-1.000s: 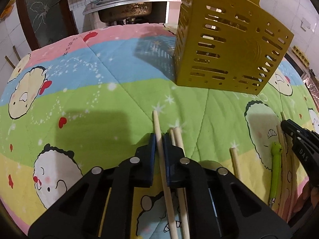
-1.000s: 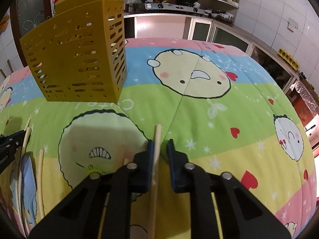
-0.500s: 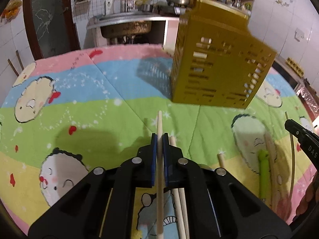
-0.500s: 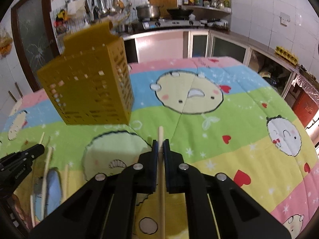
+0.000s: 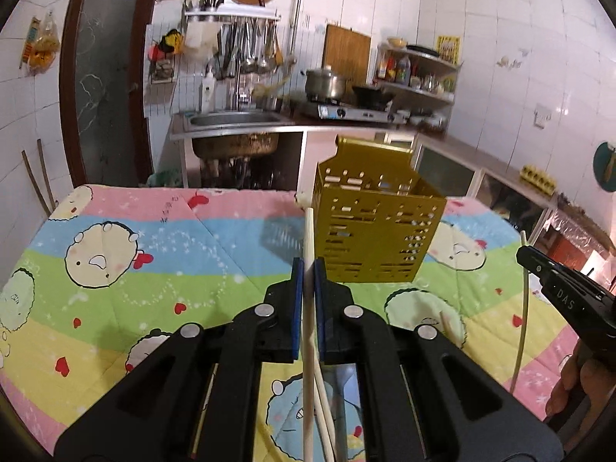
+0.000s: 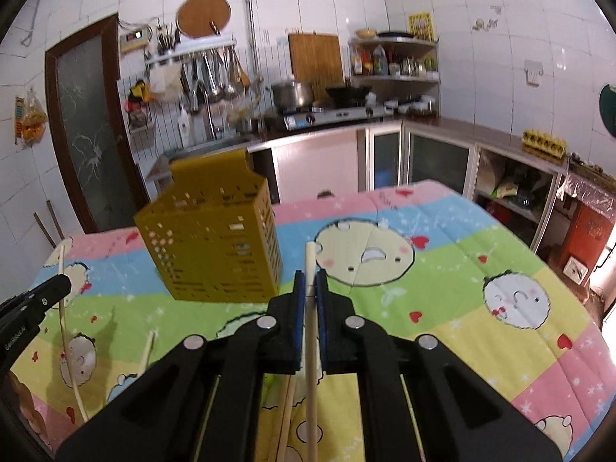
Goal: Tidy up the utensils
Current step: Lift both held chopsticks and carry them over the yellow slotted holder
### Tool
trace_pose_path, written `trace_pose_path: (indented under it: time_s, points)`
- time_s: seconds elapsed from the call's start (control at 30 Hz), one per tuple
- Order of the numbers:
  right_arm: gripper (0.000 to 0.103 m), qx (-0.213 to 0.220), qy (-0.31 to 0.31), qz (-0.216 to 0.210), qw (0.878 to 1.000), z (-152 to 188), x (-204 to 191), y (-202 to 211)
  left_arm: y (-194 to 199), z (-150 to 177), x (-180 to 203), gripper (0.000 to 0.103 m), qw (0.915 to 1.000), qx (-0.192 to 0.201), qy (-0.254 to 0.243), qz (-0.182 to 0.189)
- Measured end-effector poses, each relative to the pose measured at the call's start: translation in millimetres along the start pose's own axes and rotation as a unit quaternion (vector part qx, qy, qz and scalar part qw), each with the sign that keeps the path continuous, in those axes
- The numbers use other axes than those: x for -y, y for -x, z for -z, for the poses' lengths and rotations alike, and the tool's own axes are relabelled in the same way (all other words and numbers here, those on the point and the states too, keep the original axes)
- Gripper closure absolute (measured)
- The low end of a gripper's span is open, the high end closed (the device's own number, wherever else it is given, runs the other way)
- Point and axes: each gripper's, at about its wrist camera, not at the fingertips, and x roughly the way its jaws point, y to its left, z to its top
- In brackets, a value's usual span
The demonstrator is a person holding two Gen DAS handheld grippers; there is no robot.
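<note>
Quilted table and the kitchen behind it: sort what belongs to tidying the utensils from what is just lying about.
Job:
- chopstick in left gripper
- chopstick in right gripper
- yellow holder
- loose chopsticks on the quilt

Lying about:
- pot
- wok
- sink
- cutting board

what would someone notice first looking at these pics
Each gripper is shut on a single pale chopstick: the left gripper and the right gripper, both raised above a bright cartoon quilt. Straight ahead stands a yellow slotted utensil holder on the quilt, with a cluttered kitchen counter behind.
</note>
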Motion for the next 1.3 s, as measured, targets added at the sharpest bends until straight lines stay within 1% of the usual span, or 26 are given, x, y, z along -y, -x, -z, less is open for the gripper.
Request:
trace_pose_path:
  time_s: [0.1,0.2,0.4,0.53,0.8,1.0,1.07,1.3]
  points:
    - [0.097,0.020,0.001,-0.002,1.000,0.2,-1.7,13.7,10.7,2.7,-0.2,0.099,0.9998,0.018,-0.003,-0.004]
    - [0.097,0.049,0.007,0.001,0.999,1.1,-4.1,32.1,20.6,5.7,0.2,0.099,0.9993,0.035,-0.007,-0.011]
    - [0.097,0.095,0.011,0.002,0.995,-1.6,-7.1,55.5,42.5,4.9,0.3,0.099,0.9977,0.067,-0.012,-0.009]
    - [0.097,0.116,0.012,0.000,0.993,-7.5,-10.1,64.5,55.8,-4.3,-1.0,0.099,0.9956,0.093,-0.011,-0.007]
    - [0.097,0.138,0.016,-0.008,0.990,-32.6,-19.2,67.1,56.1,-24.8,-6.1,0.099,0.9936,0.112,0.003,0.007]
    - [0.097,0.159,0.010,-0.021,0.987,-69.3,-28.7,64.3,52.8,-63.6,8.2,0.099,0.9891,0.146,-0.012,0.013]
    - [0.097,0.170,0.006,-0.027,0.985,-88.5,-32.4,60.4,51.4,-83.3,13.9,0.099,0.9857,0.167,-0.017,0.012]
    - [0.097,0.204,-0.003,-0.035,0.978,-150.9,-43.7,33.5,30.4,-153.8,30.6,0.099,0.9760,0.214,-0.027,0.026]
